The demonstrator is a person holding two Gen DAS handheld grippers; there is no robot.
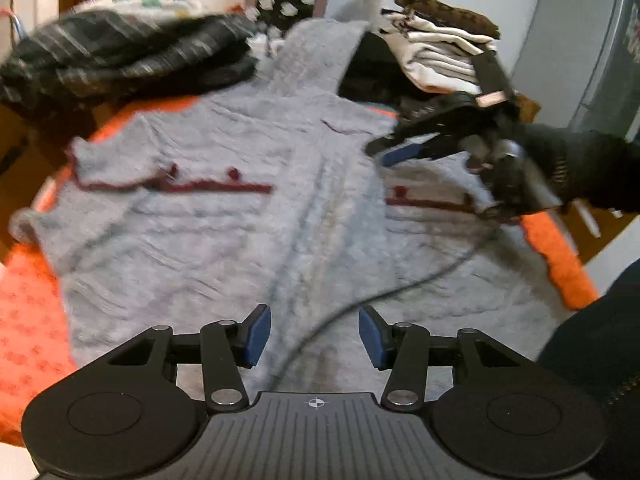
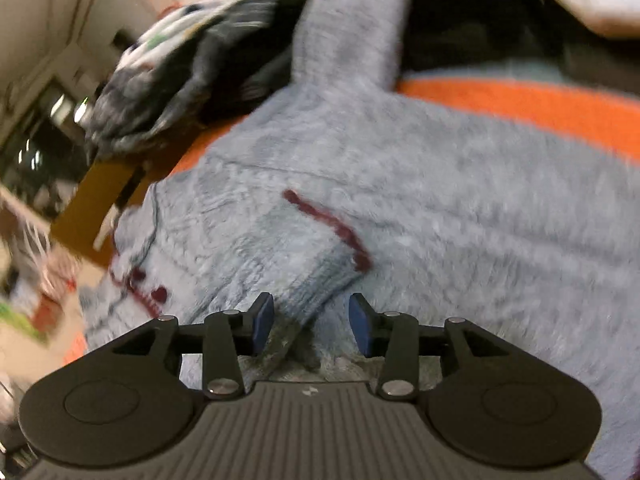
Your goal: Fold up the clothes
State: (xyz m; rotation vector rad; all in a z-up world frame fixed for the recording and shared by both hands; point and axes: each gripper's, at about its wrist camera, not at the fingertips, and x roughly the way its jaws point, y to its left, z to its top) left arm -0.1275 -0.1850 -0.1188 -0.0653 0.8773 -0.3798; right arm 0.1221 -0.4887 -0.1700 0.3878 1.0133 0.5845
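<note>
A fuzzy grey-blue sweater point(image 1: 248, 236) with dark red trim lies spread flat on an orange cloth point(image 1: 28, 320). My left gripper point(image 1: 314, 334) is open and empty above the sweater's lower middle. My right gripper point(image 1: 394, 150) shows in the left wrist view, held by a black-gloved hand over the sweater's right side. In the right wrist view the right gripper point(image 2: 311, 322) is open, low over the sweater point(image 2: 440, 220), with a ribbed cuff fold point(image 2: 320, 288) lying between its fingers, not clamped. Both views are blurred.
A dark striped pile of clothes point(image 1: 128, 56) sits at the back left. A stack of folded white and brown clothes point(image 1: 440, 40) sits at the back right. A black cable point(image 1: 360, 304) runs across the sweater. A grey cabinet point(image 1: 600, 60) stands at the right.
</note>
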